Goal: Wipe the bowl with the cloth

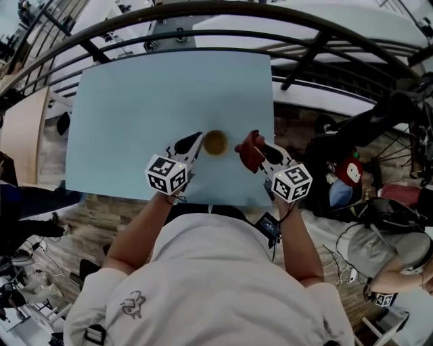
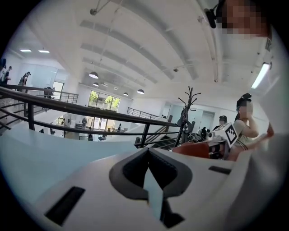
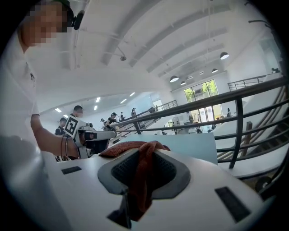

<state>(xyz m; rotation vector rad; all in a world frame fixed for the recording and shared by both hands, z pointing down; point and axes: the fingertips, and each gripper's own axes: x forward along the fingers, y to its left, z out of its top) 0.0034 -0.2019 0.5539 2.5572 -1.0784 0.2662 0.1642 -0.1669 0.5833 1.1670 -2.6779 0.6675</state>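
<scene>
We are standing at the near edge of a pale blue bench (image 1: 135, 101), which is taking up the middle of the head view, with a dark curved railing (image 1: 203, 8) running beyond its far edge. A small tan bowl (image 1: 215, 142) is sitting on the bench close to that near edge, and we are placing everything else by it. We are holding the left tongs (image 1: 196, 139) just to the left of the bowl, their tips pointing at its rim, with their marker cube (image 1: 166, 174) trailing back towards us. In the left gripper view these tongs are pressed together at the tips and are carrying nothing. We are holding the right tongs (image 1: 259, 150) to the right of the bowl, a little apart from it, with their marker cube (image 1: 292, 181) also lying nearer to us. These tongs are pinching a rust-red cloth (image 1: 249, 152). In the right gripper view the fabric is running up between the pads and folding over their tips, and it is bunching on the side facing the bowl. The bowl itself is standing upright between the two pairs of tongs, with the cloth clear of it.
</scene>
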